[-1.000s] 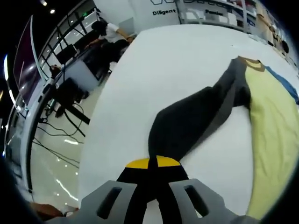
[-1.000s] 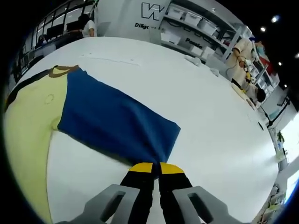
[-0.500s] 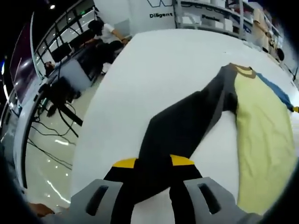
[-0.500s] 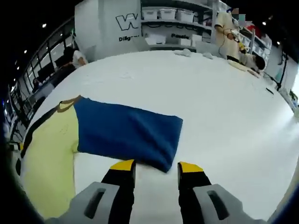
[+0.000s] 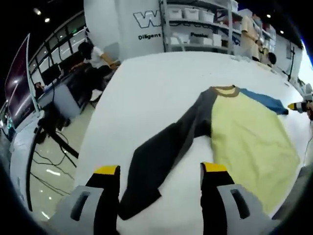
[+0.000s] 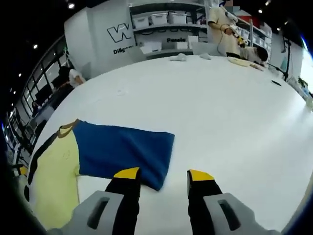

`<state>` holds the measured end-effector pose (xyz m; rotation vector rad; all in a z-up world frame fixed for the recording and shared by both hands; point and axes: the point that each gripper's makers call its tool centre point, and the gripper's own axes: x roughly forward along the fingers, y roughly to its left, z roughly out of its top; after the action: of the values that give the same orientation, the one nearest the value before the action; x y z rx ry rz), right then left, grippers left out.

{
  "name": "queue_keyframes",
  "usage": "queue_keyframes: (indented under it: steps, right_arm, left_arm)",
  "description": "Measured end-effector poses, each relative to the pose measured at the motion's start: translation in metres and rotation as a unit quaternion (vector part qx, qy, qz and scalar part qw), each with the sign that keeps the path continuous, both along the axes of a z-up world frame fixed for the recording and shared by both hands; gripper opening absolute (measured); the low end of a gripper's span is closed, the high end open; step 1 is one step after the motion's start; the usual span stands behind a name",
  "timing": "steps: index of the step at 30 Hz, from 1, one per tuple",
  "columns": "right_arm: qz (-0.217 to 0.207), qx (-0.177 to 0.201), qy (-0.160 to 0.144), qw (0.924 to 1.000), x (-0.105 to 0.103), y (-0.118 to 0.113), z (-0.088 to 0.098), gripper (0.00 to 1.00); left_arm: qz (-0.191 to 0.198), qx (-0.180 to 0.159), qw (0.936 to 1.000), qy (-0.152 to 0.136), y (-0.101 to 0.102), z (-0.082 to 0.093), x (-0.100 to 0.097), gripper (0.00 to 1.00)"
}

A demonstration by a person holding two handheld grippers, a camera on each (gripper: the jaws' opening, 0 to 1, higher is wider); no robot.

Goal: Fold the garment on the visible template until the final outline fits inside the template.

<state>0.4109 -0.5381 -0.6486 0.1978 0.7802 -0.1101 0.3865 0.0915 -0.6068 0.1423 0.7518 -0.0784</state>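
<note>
A long-sleeved shirt lies flat on the white table. It has a pale yellow body, a brown collar, a dark grey sleeve and a blue sleeve. My left gripper is open, and the grey sleeve's cuff lies between and just beyond its jaws. My right gripper is open too, right at the blue sleeve's cuff end. The yellow body lies to the left of that sleeve. The right gripper's tip appears at the far edge of the blue sleeve.
The table's left edge drops to a shiny floor with cables. A person sits at a desk beyond it. Shelves with white bins stand at the back. Another person works there. A white cloth lies on the far table.
Both grippers were shut on the sleeve cuffs a second ago. The right one opened first, then the left. Both sleeves now lie spread on the table, and both cameras have pulled back.
</note>
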Motion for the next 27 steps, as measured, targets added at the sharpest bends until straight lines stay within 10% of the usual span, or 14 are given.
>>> queue_keyframes:
  steps: [15, 27]
  right_arm:
    - [-0.021, 0.030, 0.022, 0.9991, -0.001, 0.008, -0.018, 0.26]
    - [-0.018, -0.006, 0.030, 0.9994, 0.003, 0.002, -0.029, 0.13]
  left_arm:
    - [-0.083, -0.015, 0.9932, -0.080, -0.042, 0.039, -0.011, 0.98]
    - [-0.152, -0.046, 0.9813, -0.109, -0.075, 0.057, -0.030, 0.99]
